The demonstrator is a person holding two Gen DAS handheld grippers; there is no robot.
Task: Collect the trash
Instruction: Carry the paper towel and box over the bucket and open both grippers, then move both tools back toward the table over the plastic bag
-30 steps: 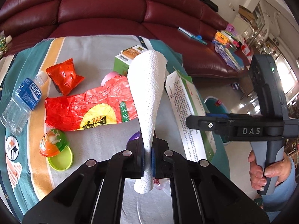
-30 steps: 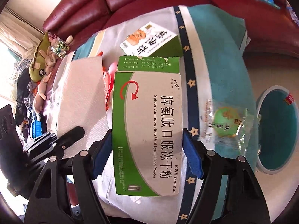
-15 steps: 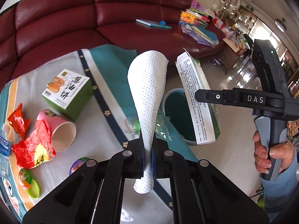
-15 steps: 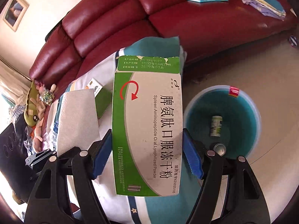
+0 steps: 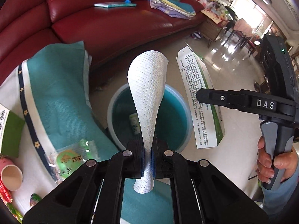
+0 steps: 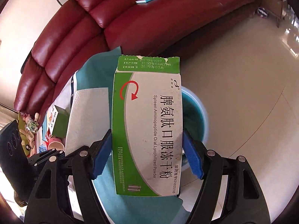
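So both hands are loaded and it all comes down to where each piece sits relative to the bin (image 5: 115, 100).

Nearest first: the left tongs (image 5: 147, 158) are clamped tight on the paper towel (image 5: 147, 95), pinching it low down so most of the sheet fans up and forward, long axis running straight out along the fingers. In the left wrist view the bin's opening sits right behind and below the towel, with the pinch point just over its near rim. A small bottle (image 5: 134, 123) is already lying in the bottom. Looks like a release here would probably drop the towel in, though a floppy sheet could drape on the rim.

The right tongs (image 6: 147, 155) grip the medicine box (image 6: 147, 127) across its narrow width, squeezing its two long edges, long axis also pointing forward. From the left wrist view the box hangs beside the bin, over its right edge and partly over the floor (image 5: 233, 145). In the right wrist view the bin (image 6: 202, 112) peeks out from behind the box's right side. Hard to tell if it's fully over the opening, so the box likely needs a nudge toward the bin's middle. The left hand seems better lined up.

Beyond the bin: the desk (image 5: 56, 93) edge with its teal cloth on the bin's left, and the red sofa (image 5: 112, 28) past it.
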